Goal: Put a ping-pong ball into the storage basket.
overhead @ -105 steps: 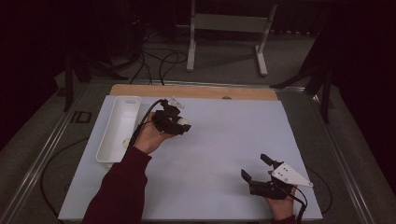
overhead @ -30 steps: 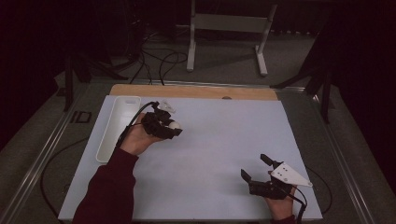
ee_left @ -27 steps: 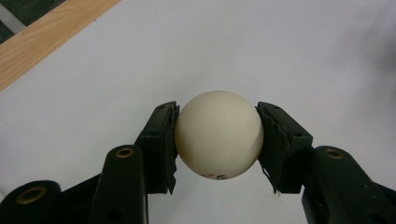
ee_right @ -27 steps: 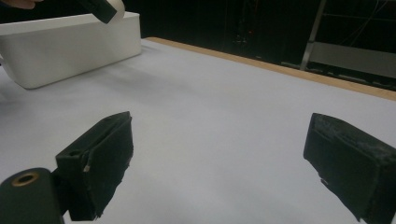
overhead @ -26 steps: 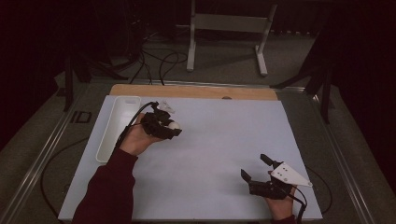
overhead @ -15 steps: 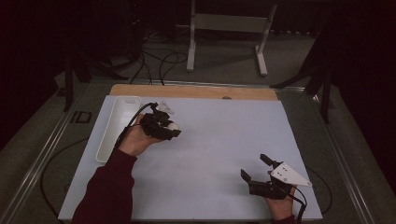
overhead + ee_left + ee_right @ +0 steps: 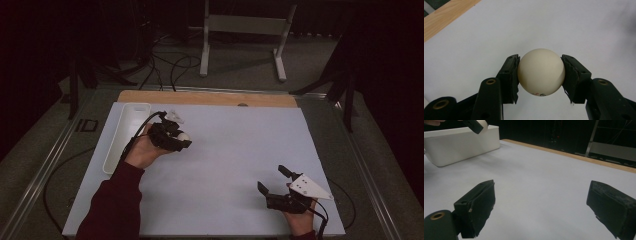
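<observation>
In the left gripper view, the white ball [image 7: 541,71] carries small printed marks at its six o'clock edge, too curved away and too small to read, and both pads cover its sides at three and nine o'clock. From the high view that ball [image 7: 183,135] is mostly hidden by the left gripper [image 7: 175,139]. The white tray [image 7: 461,141] in the right gripper view is cut off at nine o'clock, and a dark jaw tip at eleven o'clock is clipped by the top edge.
</observation>
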`<state>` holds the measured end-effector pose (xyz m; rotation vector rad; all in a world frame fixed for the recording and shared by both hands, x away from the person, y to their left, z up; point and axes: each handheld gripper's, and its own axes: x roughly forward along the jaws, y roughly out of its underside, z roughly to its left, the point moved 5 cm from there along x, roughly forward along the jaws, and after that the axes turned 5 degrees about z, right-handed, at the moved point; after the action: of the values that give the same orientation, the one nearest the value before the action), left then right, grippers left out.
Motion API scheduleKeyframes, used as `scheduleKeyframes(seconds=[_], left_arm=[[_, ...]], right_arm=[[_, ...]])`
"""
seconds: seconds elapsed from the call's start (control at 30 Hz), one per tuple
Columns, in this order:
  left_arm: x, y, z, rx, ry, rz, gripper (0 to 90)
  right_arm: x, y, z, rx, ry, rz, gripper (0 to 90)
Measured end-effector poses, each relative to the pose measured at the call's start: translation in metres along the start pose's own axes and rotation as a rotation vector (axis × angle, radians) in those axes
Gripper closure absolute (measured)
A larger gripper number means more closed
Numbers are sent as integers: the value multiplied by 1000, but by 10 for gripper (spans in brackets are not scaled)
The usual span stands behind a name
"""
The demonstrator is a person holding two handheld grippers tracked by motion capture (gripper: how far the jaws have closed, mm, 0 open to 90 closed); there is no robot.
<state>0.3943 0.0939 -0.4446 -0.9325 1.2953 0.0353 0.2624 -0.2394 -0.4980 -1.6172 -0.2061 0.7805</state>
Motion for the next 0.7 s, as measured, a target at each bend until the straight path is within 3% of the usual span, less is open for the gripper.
scheduleKeyframes(seconds=[0.7], left_arm=[[-1, 6, -1, 6, 10, 1, 512]], right_arm=[[0, 0, 0, -1, 0, 0, 81]])
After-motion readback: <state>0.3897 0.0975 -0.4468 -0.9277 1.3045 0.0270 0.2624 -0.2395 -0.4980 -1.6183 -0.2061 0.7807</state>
